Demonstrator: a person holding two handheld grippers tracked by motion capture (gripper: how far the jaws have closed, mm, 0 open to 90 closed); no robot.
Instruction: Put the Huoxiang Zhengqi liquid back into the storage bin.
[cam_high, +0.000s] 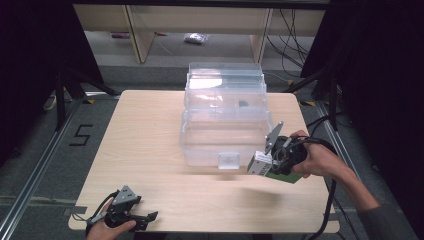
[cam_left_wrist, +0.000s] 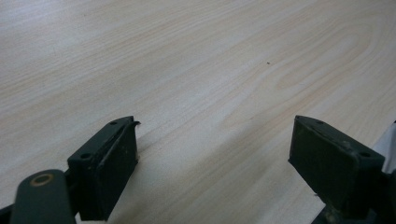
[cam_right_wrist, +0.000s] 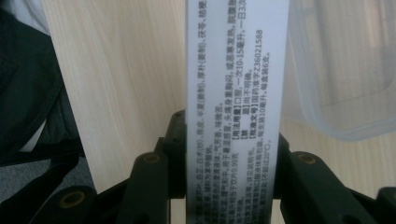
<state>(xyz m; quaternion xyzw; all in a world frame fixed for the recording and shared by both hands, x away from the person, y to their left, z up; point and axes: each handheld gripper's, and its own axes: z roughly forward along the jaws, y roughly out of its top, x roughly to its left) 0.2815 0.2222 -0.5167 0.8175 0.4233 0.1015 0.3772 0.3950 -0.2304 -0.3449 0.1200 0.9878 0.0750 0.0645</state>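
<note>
Medicine box (cam_high: 263, 164), white with a green side, is sitting clamped in the right gripper (cam_high: 272, 161), which a hand (cam_high: 320, 159) is holding above the table (cam_high: 150, 150) toward its right edge, just in front of the clear plastic bin (cam_high: 222, 120). In the right gripper view the box (cam_right_wrist: 236, 107) is standing up between the two black jaws, its printed face turned to the camera, and both jaws are pressing against its sides. A corner of the bin (cam_right_wrist: 345, 70) is showing just beside it there; whether box and bin are touching is hard to say, since that edge is blurred.

At the front left corner of the table, the left gripper (cam_high: 145, 218) is lying low over the wood. In the left gripper view its jaws are standing wide apart, gripping nothing, with bare tabletop (cam_left_wrist: 196, 84) between them.
</note>
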